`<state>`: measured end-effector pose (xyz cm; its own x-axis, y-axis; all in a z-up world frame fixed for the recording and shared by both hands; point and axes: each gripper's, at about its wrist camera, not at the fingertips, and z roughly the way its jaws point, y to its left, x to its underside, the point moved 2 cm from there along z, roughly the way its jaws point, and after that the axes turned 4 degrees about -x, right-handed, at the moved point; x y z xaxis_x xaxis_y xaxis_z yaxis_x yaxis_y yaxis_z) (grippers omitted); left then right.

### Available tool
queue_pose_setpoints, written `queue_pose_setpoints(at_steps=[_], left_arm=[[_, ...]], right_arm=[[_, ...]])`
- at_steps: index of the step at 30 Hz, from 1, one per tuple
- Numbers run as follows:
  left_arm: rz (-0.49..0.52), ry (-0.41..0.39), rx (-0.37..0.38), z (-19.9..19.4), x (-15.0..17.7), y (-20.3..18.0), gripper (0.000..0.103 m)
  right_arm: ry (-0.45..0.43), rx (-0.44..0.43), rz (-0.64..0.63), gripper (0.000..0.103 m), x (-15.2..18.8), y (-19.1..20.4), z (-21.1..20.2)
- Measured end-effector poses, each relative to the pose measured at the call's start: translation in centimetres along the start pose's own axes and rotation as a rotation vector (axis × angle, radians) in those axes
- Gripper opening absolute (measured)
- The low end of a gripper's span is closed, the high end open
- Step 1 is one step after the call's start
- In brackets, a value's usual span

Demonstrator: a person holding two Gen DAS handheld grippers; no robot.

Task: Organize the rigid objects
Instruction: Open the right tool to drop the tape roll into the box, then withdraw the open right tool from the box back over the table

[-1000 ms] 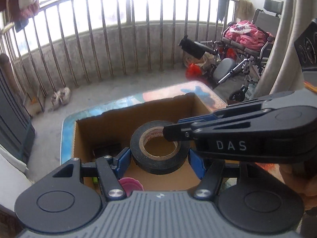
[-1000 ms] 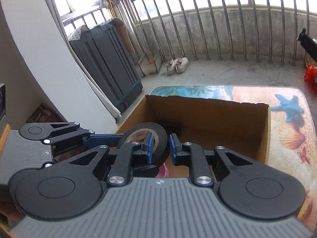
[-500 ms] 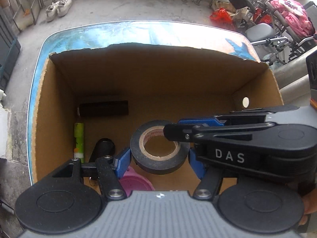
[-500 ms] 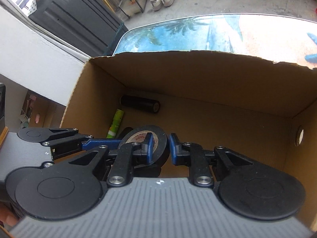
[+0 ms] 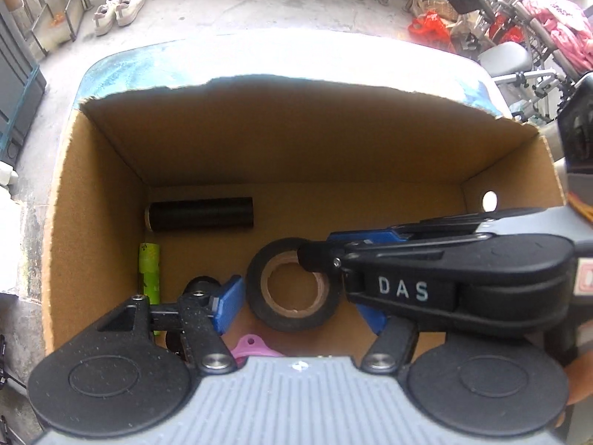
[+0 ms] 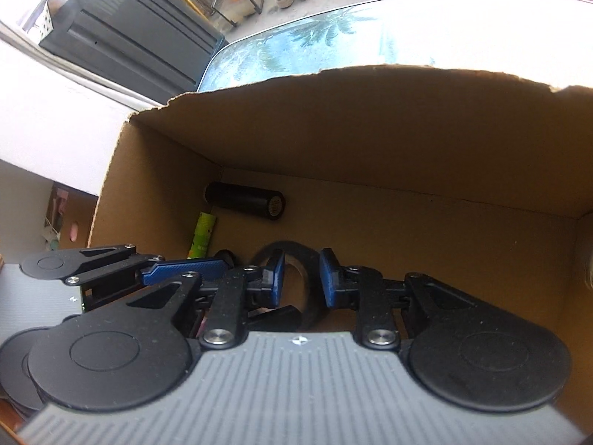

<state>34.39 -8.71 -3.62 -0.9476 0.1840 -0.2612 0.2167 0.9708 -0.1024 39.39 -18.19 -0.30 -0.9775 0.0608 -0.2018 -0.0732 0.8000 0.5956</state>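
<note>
In the left wrist view we look down into an open cardboard box [image 5: 96, 193] standing on a table with a blue beach print [image 5: 122, 70]. At the left of the box floor lie a green tube [image 5: 149, 270] and, above it, a black cylinder [image 5: 202, 213] on its side. Our left gripper [image 5: 300, 304] sits low in the frame, its jaws opening; the left blue pad [image 5: 228, 302] stands just clear of the roll of black electrical tape [image 5: 292, 289] between them, and a pink object [image 5: 255, 346] peeks out below. From the right, our right gripper [image 5: 318, 256] reaches across to the roll's upper right rim. In the right wrist view its narrow jaws are opening too, with the tape's band between the pads; we cannot tell whether they still press it.
</note>
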Motion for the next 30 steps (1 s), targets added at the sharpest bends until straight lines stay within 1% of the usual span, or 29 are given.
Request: queue_pose_setpoints(at_steps=[2, 5, 6, 8, 10, 14, 18, 20, 21, 23, 24, 27, 29, 30], left_arm=[[-0.003, -0.023, -0.002, -0.9, 0.4, 0.1, 0.069], [-0.009, -0.062, 0.014, -2.6, 1.1, 0.3, 0.070], [-0.008, -0.080, 0.019, -3.3, 1.4, 0.4, 0.072], [-0.004, -0.123, 0.028, -4.8, 2.1, 0.6, 0.077], [0.002, -0.171, 0.035, -6.8, 2.4, 0.2, 0.080], [0.028, -0.246, 0.059, -11.1, 4.3, 0.0, 0.086], [0.040, -0.349, 0.119, -16.1, 7.1, -0.1, 0.089], [0.051, -0.386, 0.157, -18.3, 9.1, -0.3, 0.090], [0.054, -0.402, 0.167, -19.2, 10.1, -0.4, 0.094], [0.074, -0.429, 0.197, -20.3, 12.3, -0.6, 0.100], [0.084, -0.441, 0.205, -20.6, 13.5, -0.8, 0.100], [0.103, -0.459, 0.207, -20.7, 17.0, -1.6, 0.100], [0.092, -0.458, 0.220, -20.3, 19.1, -2.1, 0.100], [0.079, -0.451, 0.234, -19.9, 20.2, -2.2, 0.102]], right_arm=[[-0.015, -0.002, 0.013, 0.022, 0.1, 0.0, -0.5], [-0.054, -0.027, 0.012, 0.023, 0.3, 0.4, -2.0], [-0.075, -0.042, 0.009, 0.023, 0.5, 0.7, -2.9], [-0.128, -0.073, 0.003, 0.023, 0.8, 1.3, -5.0], [-0.182, -0.104, -0.011, 0.024, 1.5, 2.1, -7.5], [-0.296, -0.169, -0.053, 0.025, 4.1, 3.9, -13.3], [-0.423, -0.250, -0.083, 0.028, 8.9, 5.0, -19.2], [-0.475, -0.276, -0.091, 0.033, 11.9, 5.1, -21.6], [-0.500, -0.287, -0.092, 0.034, 13.6, 5.0, -22.6], [-0.540, -0.309, -0.089, 0.045, 17.1, 5.0, -24.0], [-0.561, -0.318, -0.082, 0.047, 18.8, 4.7, -24.7], [-0.613, -0.300, -0.071, 0.053, 24.4, 3.7, -25.6], [-0.637, -0.262, -0.060, 0.064, 28.0, 2.8, -25.5], [-0.647, -0.232, -0.064, 0.067, 29.7, 2.7, -24.9]])
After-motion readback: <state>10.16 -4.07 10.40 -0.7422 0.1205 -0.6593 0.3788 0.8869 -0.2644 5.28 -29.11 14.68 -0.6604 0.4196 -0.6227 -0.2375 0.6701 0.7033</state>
